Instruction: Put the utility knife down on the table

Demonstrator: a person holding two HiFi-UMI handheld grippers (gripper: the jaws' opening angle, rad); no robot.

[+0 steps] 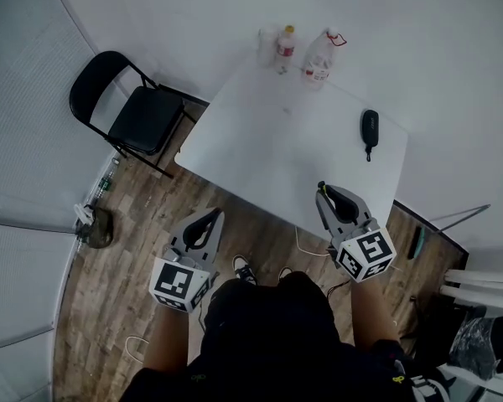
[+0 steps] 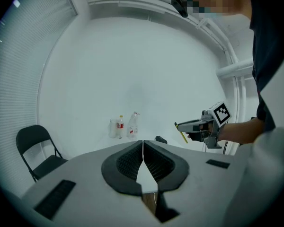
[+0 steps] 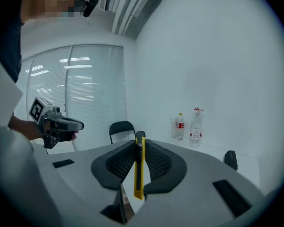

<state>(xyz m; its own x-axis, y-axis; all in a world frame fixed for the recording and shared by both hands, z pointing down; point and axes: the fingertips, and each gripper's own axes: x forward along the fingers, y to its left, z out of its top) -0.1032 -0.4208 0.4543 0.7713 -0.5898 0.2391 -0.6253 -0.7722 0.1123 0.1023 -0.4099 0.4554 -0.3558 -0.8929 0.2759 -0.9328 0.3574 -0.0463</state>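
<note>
A yellow and black utility knife [image 3: 139, 167] stands upright between the jaws of my right gripper [image 3: 140, 148], which is shut on it. In the head view the right gripper [image 1: 322, 190] hovers over the near edge of the white table [image 1: 268, 141], and the knife's tip [image 1: 321, 186] pokes out at its front. The left gripper view shows the knife [image 2: 183, 135] hanging from that gripper. My left gripper [image 2: 143, 145] is shut with nothing in it. It is held over the wooden floor left of the table's near corner [image 1: 215, 219].
Two bottles [image 1: 317, 59] and a clear cup [image 1: 267, 43] stand at the table's far edge. A small black case [image 1: 369, 129] lies at the right side. A black folding chair [image 1: 130, 111] stands left of the table. Cables and gear lie on the floor at right.
</note>
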